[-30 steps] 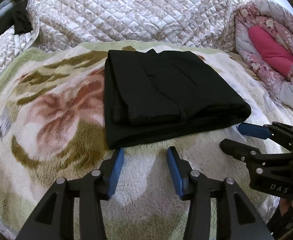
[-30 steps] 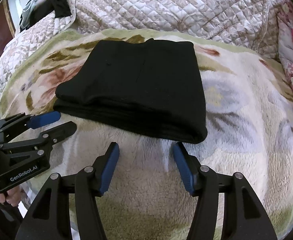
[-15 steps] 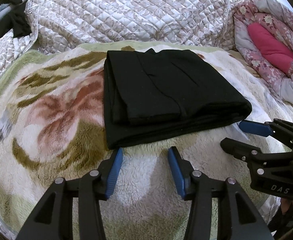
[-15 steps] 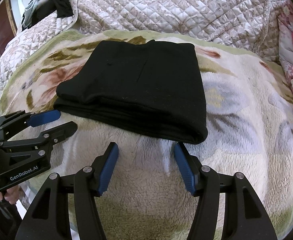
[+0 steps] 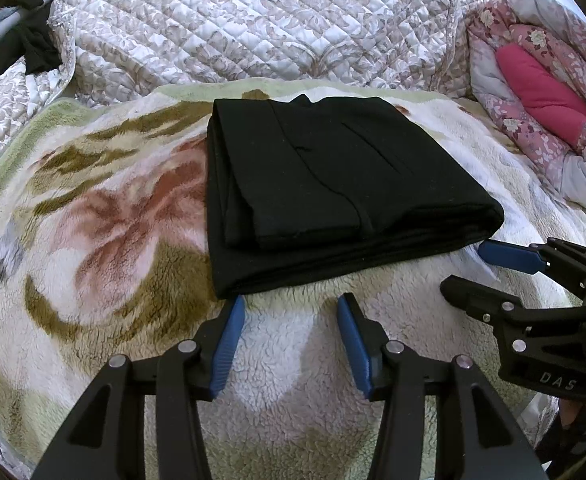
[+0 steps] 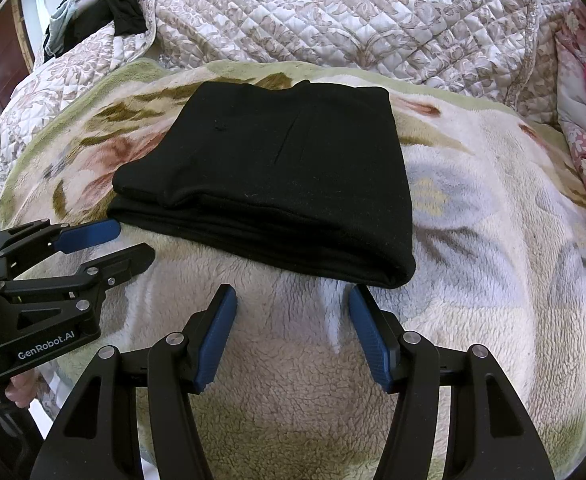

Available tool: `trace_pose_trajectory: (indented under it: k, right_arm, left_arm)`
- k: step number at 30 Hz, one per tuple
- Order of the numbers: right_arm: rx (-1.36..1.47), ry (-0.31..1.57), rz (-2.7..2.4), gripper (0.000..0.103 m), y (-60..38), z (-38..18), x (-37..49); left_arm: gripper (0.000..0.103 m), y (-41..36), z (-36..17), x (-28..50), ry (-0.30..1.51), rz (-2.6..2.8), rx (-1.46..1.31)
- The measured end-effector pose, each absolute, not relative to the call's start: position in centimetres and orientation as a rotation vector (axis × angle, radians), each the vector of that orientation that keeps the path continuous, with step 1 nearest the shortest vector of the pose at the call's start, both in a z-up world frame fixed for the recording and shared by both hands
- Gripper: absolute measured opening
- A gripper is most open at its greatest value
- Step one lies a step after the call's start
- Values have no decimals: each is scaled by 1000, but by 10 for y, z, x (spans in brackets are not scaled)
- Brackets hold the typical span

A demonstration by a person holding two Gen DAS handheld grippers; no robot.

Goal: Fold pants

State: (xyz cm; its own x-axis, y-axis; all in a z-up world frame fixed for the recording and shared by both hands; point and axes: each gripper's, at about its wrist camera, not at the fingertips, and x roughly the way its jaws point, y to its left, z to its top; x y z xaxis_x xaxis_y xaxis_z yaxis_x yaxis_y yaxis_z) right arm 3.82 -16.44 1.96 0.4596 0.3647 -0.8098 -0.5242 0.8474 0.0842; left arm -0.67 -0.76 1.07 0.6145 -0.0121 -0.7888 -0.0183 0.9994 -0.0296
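Pants [image 5: 333, 192] lie just ahead of both tools as a squared black stack on the blanket [image 5: 93, 220], nothing gripping them. Left gripper [image 5: 291, 304] stands wide open and empty, tips just short of the near edge; right gripper [image 6: 293, 296] likewise, by the near right corner. Folding looks done or nearly so, so any last step should be light: press stray layers flat and avoid dragging the stack across the fleece.

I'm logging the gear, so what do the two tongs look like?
Both the left tongs and the right tongs are black angular frames with silver screws and ribbed blue pads. One body reads GenRobot.AI in white, the other DAS.
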Motion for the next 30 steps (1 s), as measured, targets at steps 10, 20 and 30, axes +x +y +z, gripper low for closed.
trace_pose_trajectory:
  k: [10,20,30]
  right_arm:
    - [-188,946,551,59,-164,19,38]
    - [-188,946,551,60,-164,19,38]
    - [-188,945,551,60,-164,19,38]
  left_arm:
    - [52,-8,12,-6,915,6,-29]
    - [52,-6,12,-6,918,4,-30]
    - [52,-7,11,-6,919,6,-24]
